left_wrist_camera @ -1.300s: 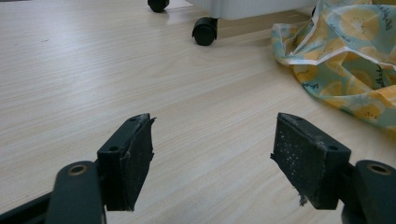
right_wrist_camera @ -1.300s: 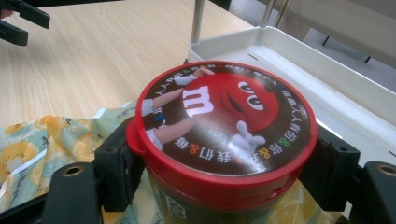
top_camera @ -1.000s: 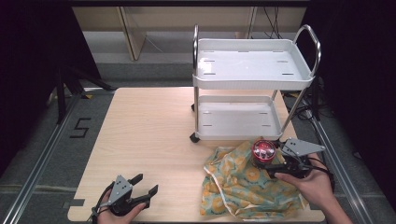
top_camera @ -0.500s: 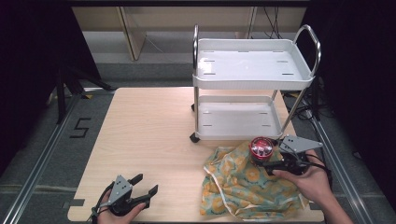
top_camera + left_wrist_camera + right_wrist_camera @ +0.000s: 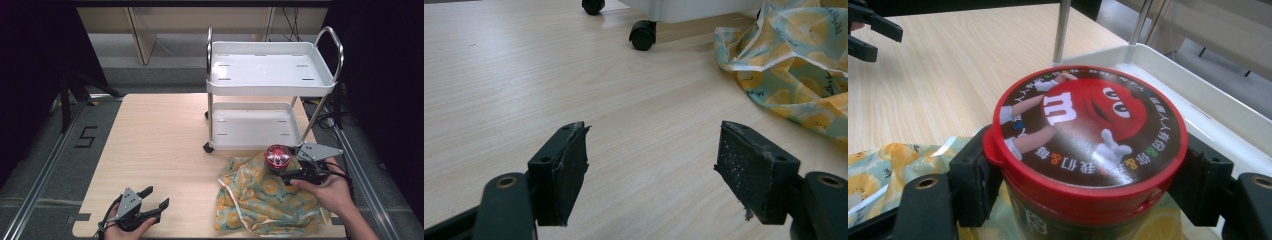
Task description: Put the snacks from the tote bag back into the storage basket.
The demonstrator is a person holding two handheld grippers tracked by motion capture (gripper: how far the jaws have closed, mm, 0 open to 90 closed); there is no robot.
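Gripping the red-lidded M&M's candy jar point(image 5: 1088, 150) just under its lid, my right gripper point(image 5: 286, 171) has one black jaw pressed against each side of it, and the jar stands upright between them. In the right gripper view the lid point(image 5: 1090, 127) faces up, printed with the red candy character and a ring of coloured lettering. From above, the jar point(image 5: 278, 156) sits over the far edge of the yellow lemon-print cloth point(image 5: 265, 200), which lies crumpled on the near right part of the wooden table point(image 5: 160, 140). Just beyond the jar is the lower shelf point(image 5: 255, 130) of the white two-tier trolley point(image 5: 270, 75), whose rim and chrome posts also show behind the lid in the right gripper view. My right hand point(image 5: 332, 192) rests on the cloth behind the gripper.

My left gripper point(image 5: 150, 205) is at the near left corner of the table, well apart from the jar, its jaws spread wide with nothing between them. In the left gripper view they hang low over bare wood, with the cloth's edge point(image 5: 794, 70) off to the right and two black trolley castors point(image 5: 642, 35) farther ahead.
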